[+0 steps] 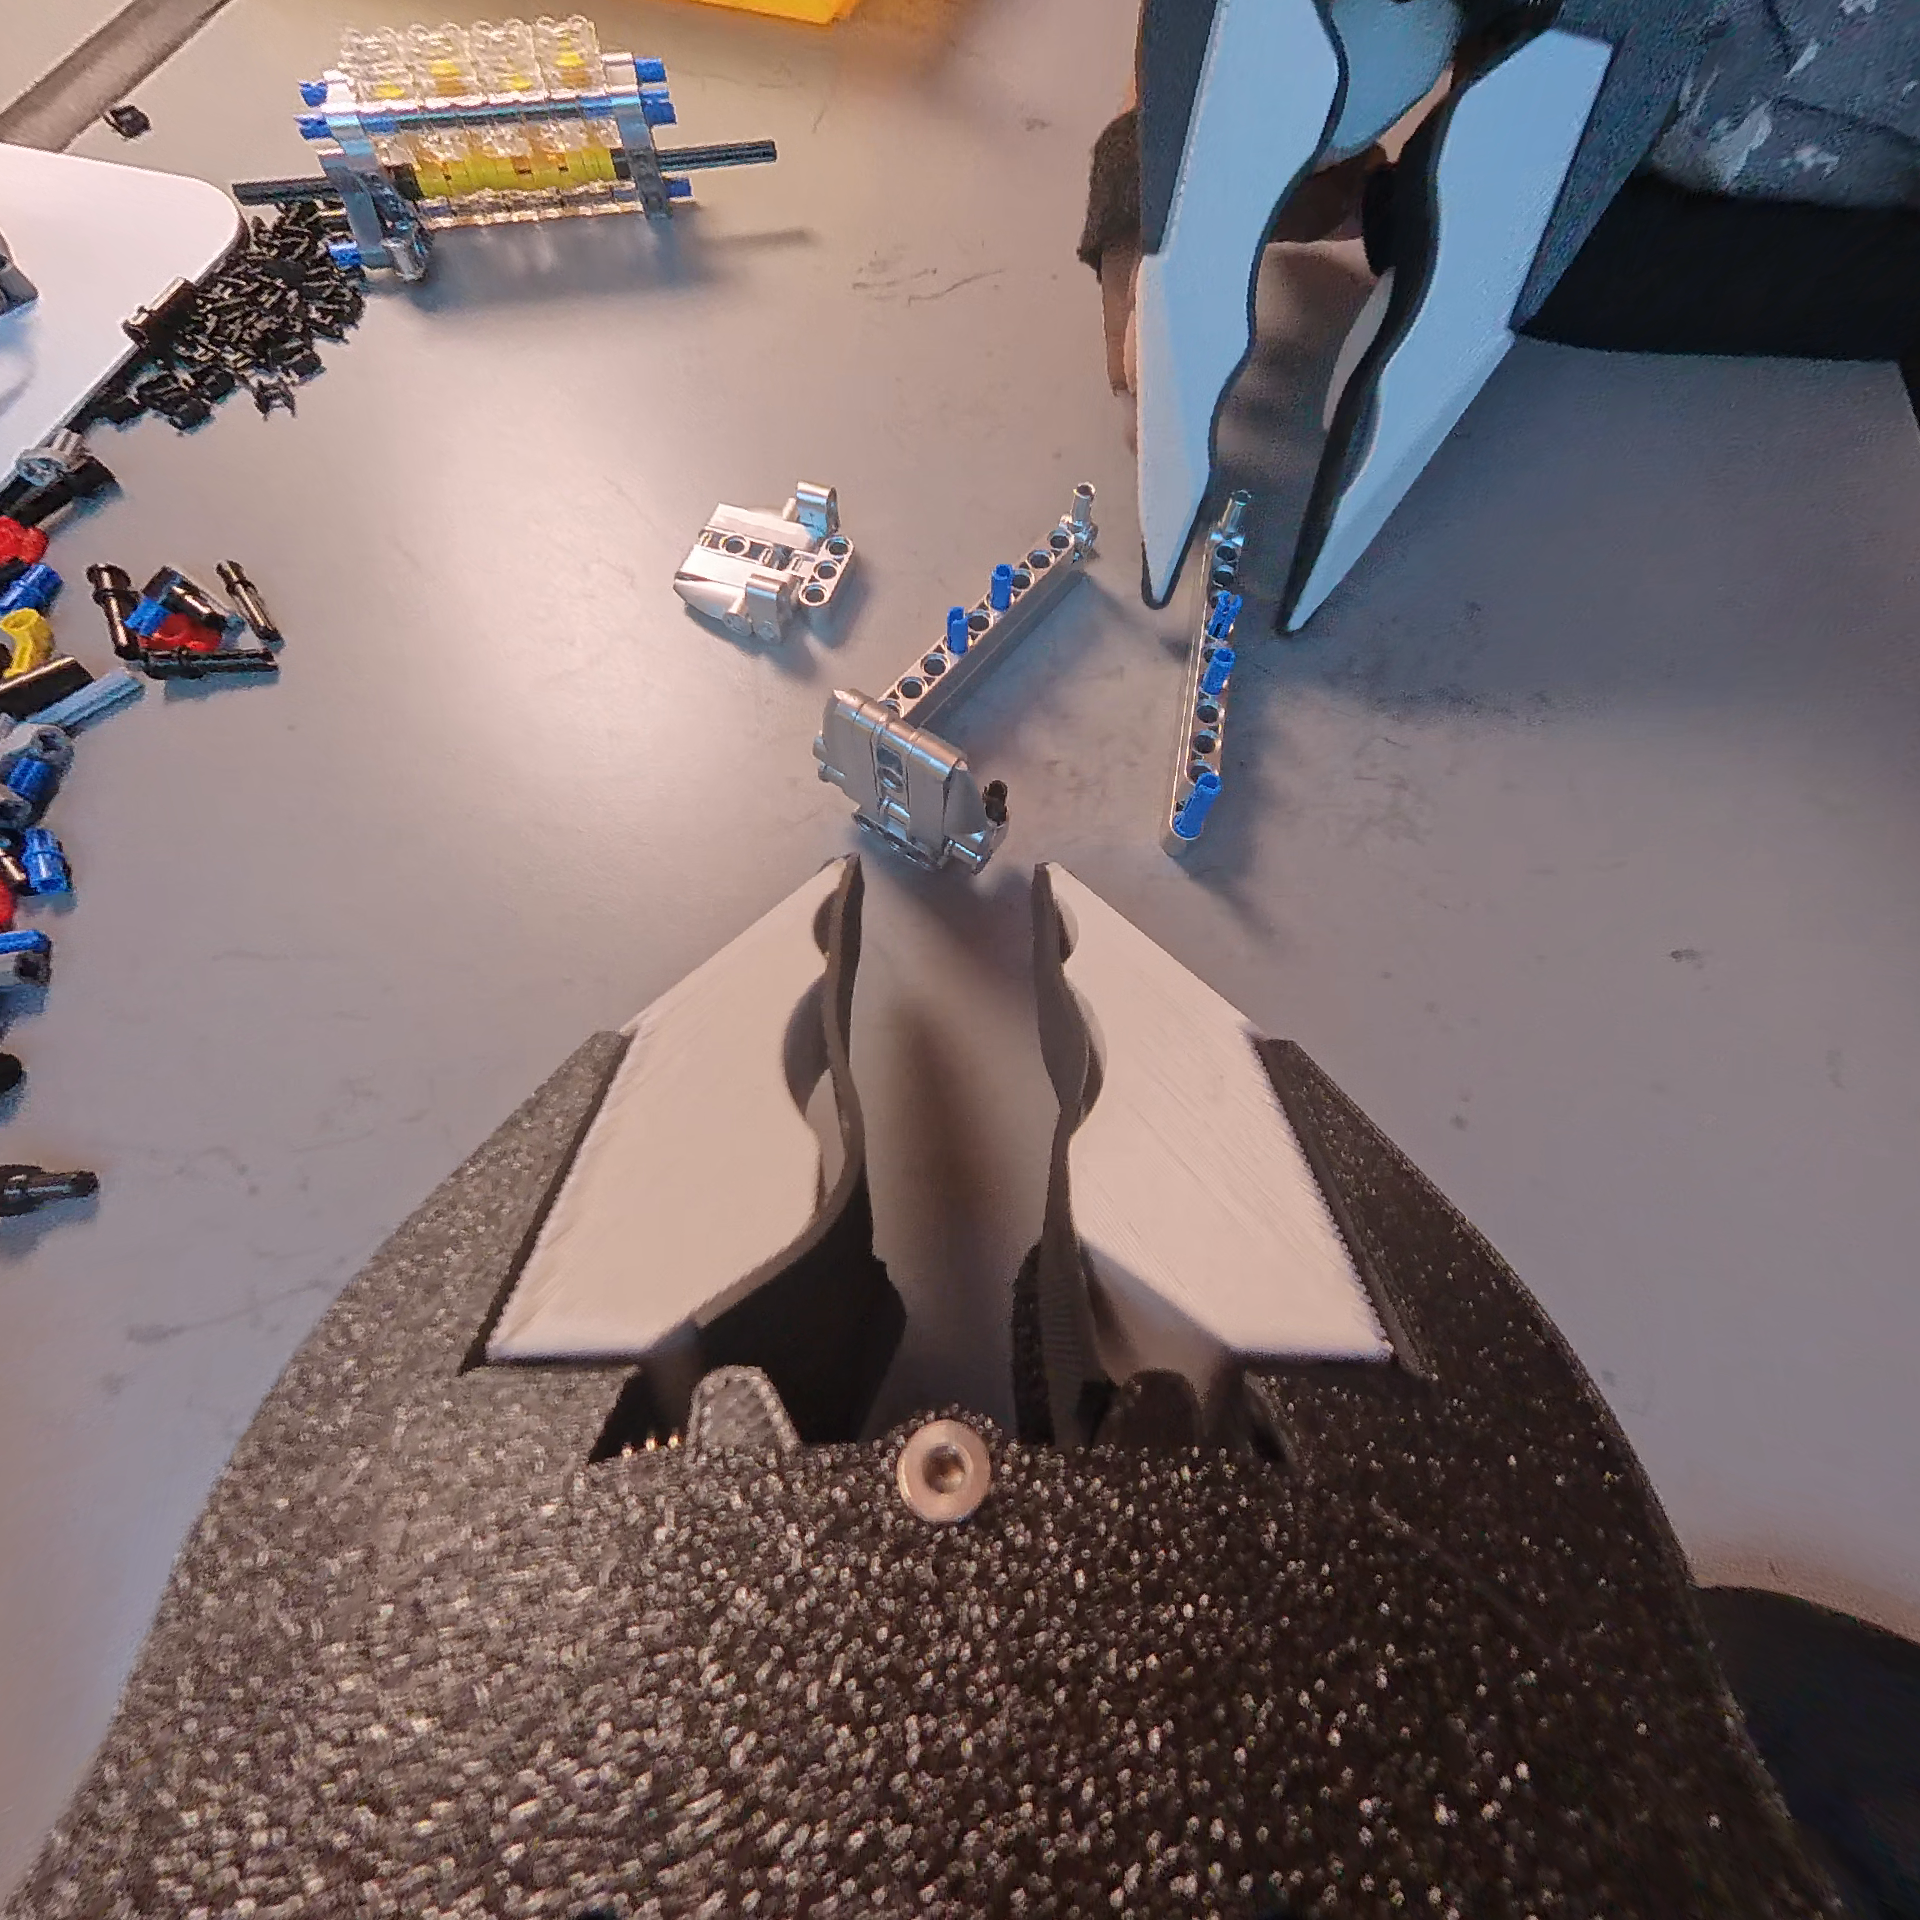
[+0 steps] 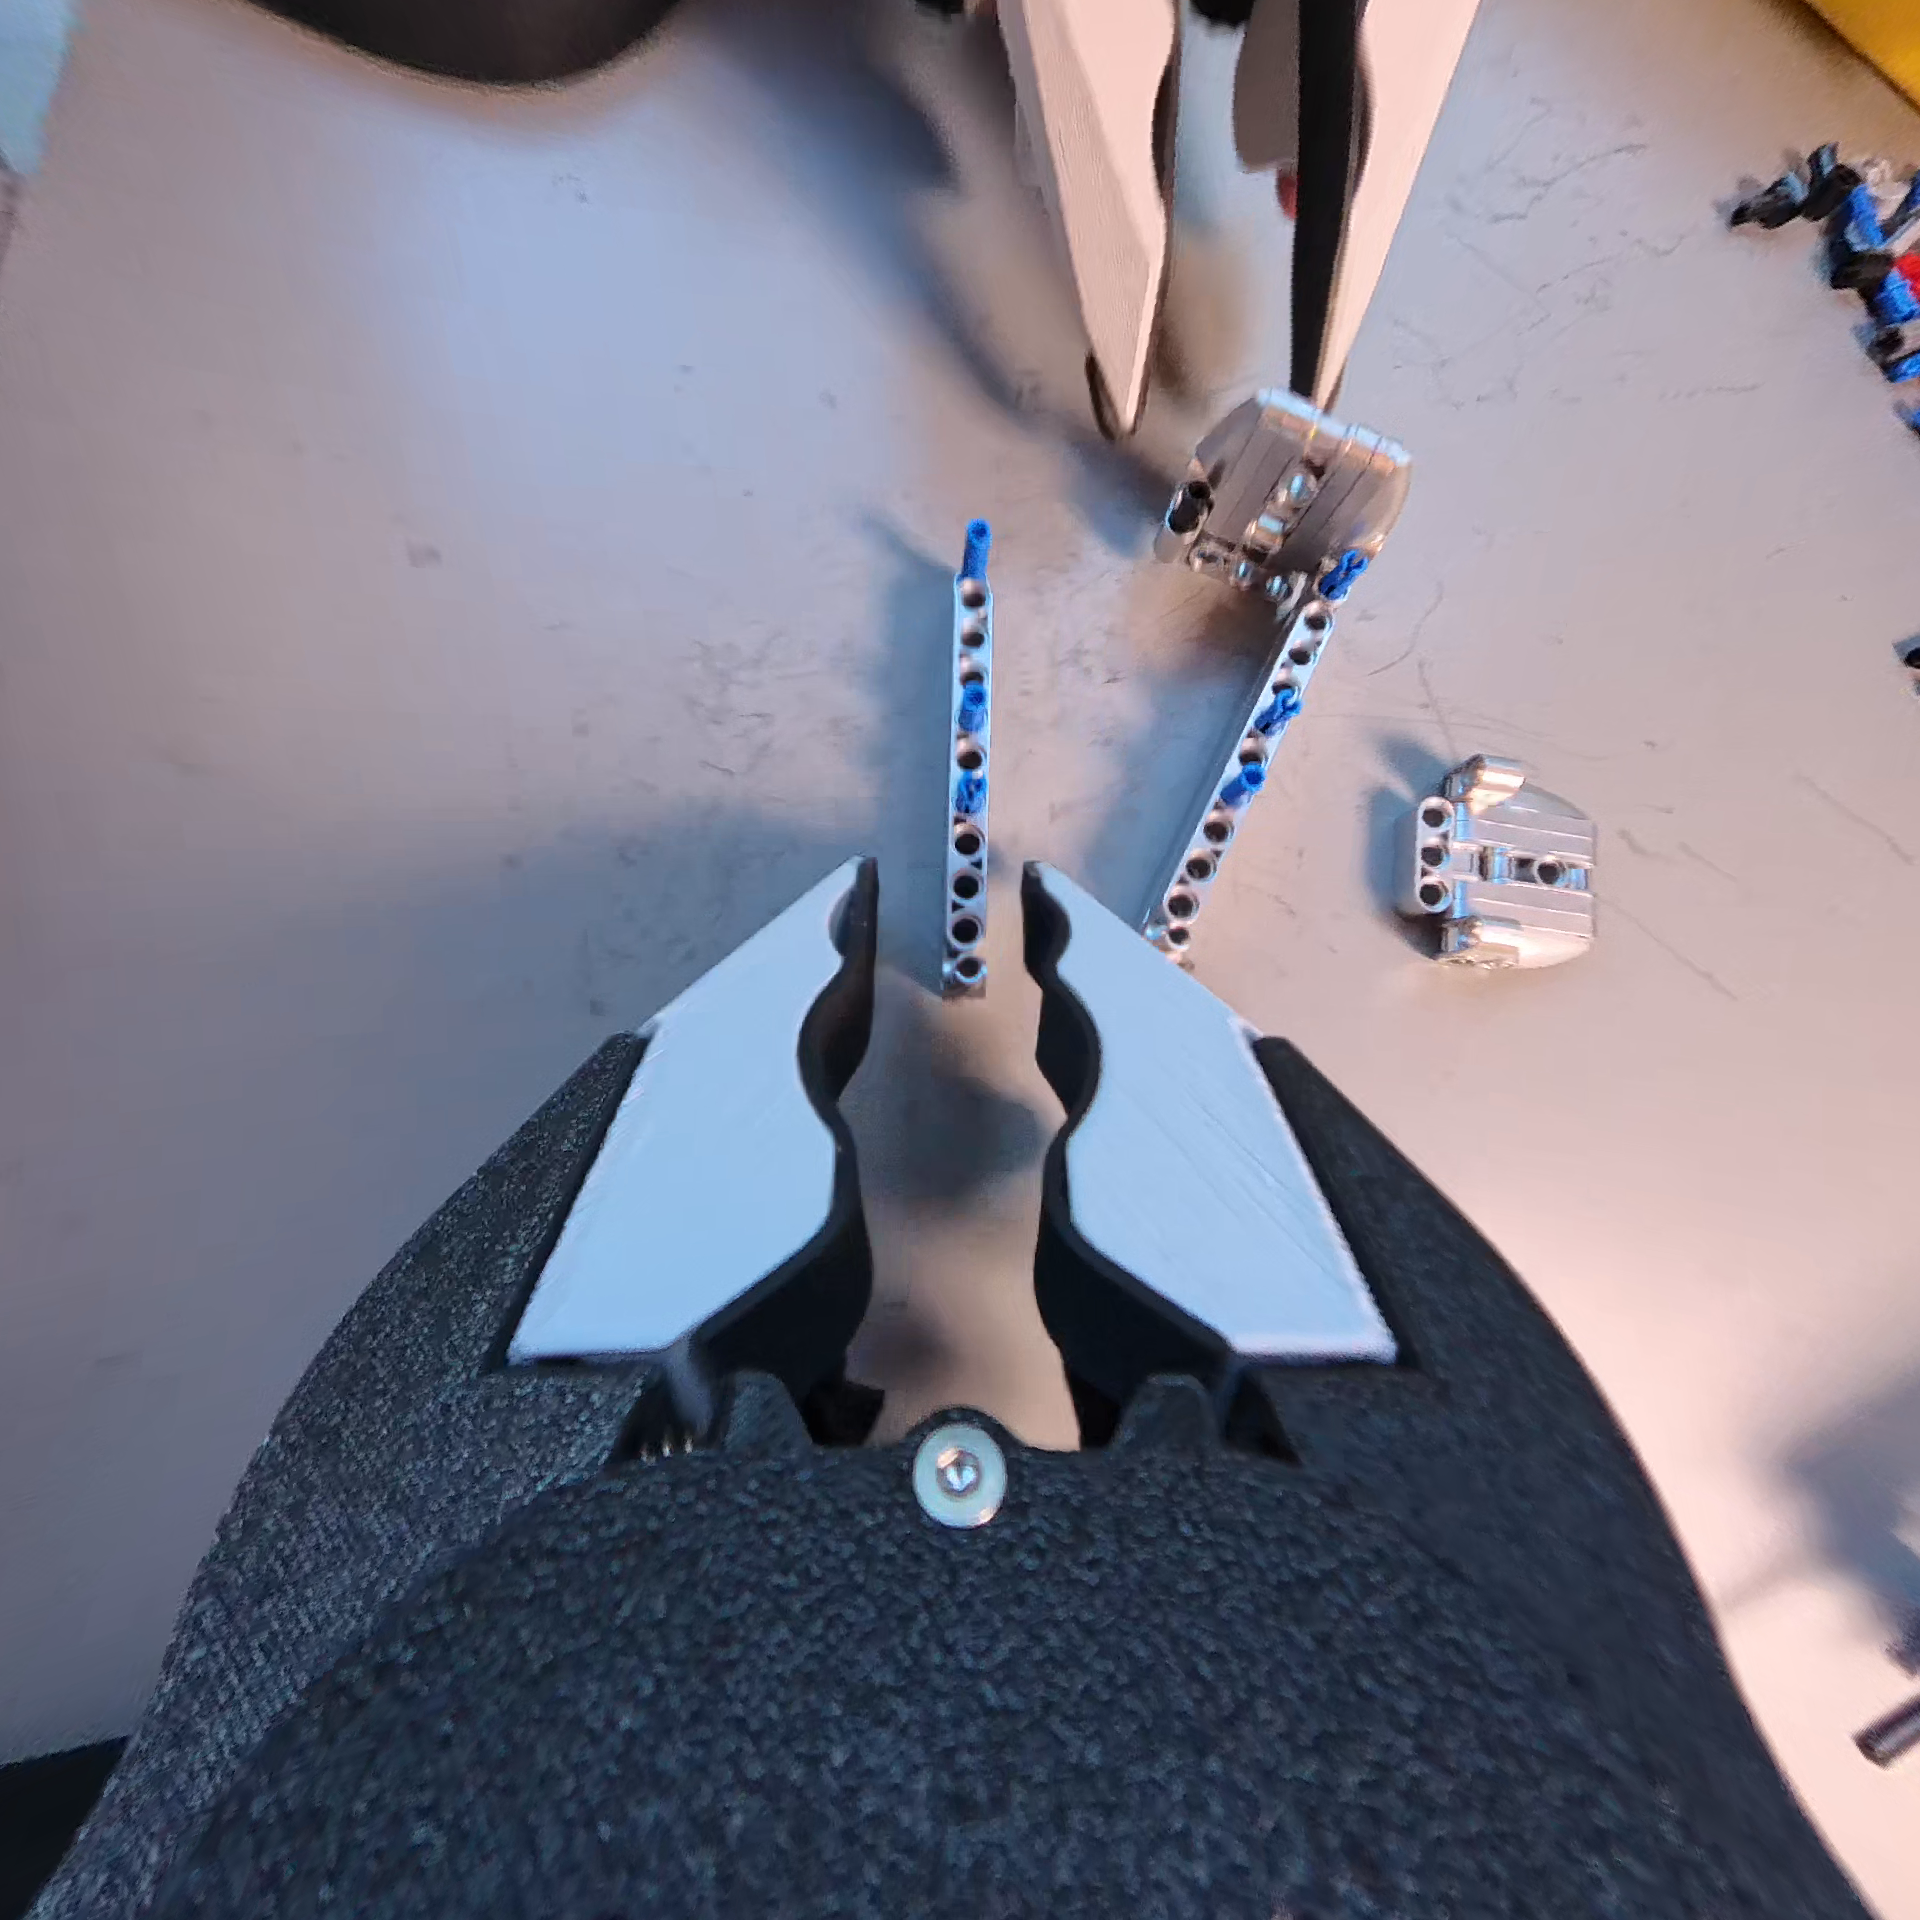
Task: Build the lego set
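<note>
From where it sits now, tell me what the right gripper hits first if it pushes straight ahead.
Most likely the loose silver beam with blue pins. Its near end already lies between the open fingertips of the right gripper, lying on the grey table. Height above it is unclear.

Black pebbled claw (image 2: pixel 950 883) bodies, wavy white fingers (image 2: pixel 727 1143), silver screw (image 2: pixel 960 1476)

A building-toy work spot: a scuffed grey tabletop (image 1: pixel 1455 1039) with heaps of small toy pieces (image 1: pixel 249 312) and a half-built model (image 1: pixel 488 145).
</note>
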`<state>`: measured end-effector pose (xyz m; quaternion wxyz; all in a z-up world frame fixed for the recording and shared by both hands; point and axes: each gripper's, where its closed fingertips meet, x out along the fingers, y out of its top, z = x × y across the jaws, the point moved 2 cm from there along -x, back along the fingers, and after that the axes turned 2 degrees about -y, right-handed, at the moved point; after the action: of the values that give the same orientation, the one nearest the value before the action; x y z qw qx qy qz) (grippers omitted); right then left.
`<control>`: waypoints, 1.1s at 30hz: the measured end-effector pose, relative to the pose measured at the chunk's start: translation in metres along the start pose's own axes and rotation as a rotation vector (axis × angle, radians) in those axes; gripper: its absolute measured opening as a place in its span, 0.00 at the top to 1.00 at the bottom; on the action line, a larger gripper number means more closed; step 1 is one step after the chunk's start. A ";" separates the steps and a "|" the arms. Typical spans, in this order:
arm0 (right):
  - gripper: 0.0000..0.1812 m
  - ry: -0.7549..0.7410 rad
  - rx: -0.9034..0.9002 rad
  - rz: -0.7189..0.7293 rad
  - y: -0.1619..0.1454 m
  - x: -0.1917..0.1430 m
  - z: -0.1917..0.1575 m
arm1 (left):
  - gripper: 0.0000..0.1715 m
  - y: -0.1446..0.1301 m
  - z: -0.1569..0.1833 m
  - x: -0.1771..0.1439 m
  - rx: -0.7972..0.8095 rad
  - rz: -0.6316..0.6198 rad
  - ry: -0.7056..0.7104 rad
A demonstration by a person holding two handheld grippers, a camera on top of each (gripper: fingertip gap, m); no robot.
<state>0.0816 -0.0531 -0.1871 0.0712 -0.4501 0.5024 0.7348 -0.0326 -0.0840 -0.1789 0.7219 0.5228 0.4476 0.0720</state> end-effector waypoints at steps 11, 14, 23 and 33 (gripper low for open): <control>0.88 -0.421 0.204 0.068 -0.006 -0.009 0.098 | 0.82 -0.002 -0.001 0.002 0.006 -0.022 0.011; 0.97 -0.372 0.171 -0.015 -0.015 0.006 0.094 | 0.82 -0.002 -0.002 0.001 0.012 -0.021 0.019; 0.98 -0.436 0.144 0.082 -0.001 -0.005 0.097 | 0.82 0.003 -0.004 -0.006 0.006 0.016 0.035; 1.00 -0.454 0.160 -0.004 0.007 0.021 0.112 | 0.82 0.003 -0.005 -0.001 0.007 -0.004 0.054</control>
<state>-0.0001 0.0260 -0.1876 0.2192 -0.2674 0.5292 0.7748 -0.0355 -0.0801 -0.1761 0.7080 0.5223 0.4680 0.0829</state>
